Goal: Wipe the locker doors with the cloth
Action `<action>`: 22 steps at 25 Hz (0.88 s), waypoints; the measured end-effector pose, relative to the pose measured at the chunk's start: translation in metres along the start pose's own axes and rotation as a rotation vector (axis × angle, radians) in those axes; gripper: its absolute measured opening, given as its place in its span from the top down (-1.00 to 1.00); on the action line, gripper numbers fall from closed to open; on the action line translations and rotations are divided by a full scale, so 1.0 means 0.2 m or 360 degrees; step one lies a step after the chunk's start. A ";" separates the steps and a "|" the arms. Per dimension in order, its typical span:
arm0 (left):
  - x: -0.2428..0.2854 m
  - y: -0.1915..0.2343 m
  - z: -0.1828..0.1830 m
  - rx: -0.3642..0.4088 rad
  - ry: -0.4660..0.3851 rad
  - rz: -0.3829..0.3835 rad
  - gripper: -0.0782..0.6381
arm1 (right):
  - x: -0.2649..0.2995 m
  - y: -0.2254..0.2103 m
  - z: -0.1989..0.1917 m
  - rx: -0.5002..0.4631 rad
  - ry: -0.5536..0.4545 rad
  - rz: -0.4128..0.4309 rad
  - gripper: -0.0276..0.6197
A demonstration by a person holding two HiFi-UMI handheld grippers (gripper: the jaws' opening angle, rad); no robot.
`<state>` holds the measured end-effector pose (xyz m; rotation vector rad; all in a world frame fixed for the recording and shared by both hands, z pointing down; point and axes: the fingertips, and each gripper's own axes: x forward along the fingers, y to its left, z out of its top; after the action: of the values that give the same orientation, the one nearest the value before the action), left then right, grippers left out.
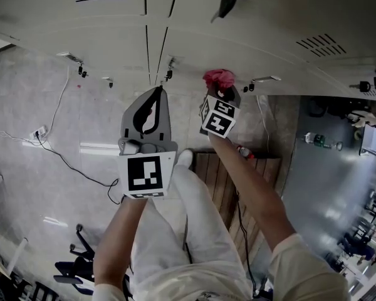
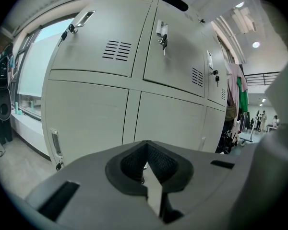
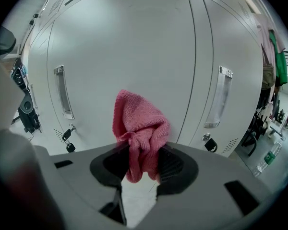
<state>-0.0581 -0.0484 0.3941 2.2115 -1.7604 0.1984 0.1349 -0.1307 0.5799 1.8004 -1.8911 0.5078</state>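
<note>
Pale grey locker doors (image 1: 106, 39) fill the top of the head view. A crumpled pink cloth (image 1: 219, 78) is pinched in my right gripper (image 1: 220, 88), held up close to the lower doors. In the right gripper view the cloth (image 3: 138, 123) sticks out of the shut jaws of the gripper (image 3: 141, 153), just short of a door (image 3: 129, 47) between two vertical handles. My left gripper (image 1: 158, 91) points at the seam between two doors, a little left of the cloth. Its jaws (image 2: 145, 146) are shut and hold nothing, and the doors (image 2: 89, 121) stand ahead of it.
Keys (image 1: 227, 0) hang from the door locks, and a handle (image 3: 222, 97) juts out of each door. Cables (image 1: 56, 149) trail over the floor at left. A wooden board (image 1: 222, 174) lies under my legs. A chair (image 1: 78, 265) stands lower left. Clothes (image 2: 236, 87) hang at right.
</note>
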 end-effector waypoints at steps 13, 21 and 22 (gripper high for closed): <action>-0.06 0.14 -0.03 -0.0009 0.0021 0.0000 0.77 | 0.00 0.23 0.00 -0.0008 -0.0006 0.0052 0.46; -0.13 0.24 -0.05 -0.0009 0.0010 0.0008 0.77 | 0.00 0.39 0.01 -0.0025 -0.0017 0.0083 0.46; -0.14 0.26 -0.06 -0.0009 0.0012 0.0009 0.77 | 0.00 0.41 0.01 -0.0024 -0.0017 0.0086 0.46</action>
<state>-0.1133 -0.0292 0.4044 2.1995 -1.7612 0.2024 0.0534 -0.1261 0.5835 1.7497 -1.9505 0.5020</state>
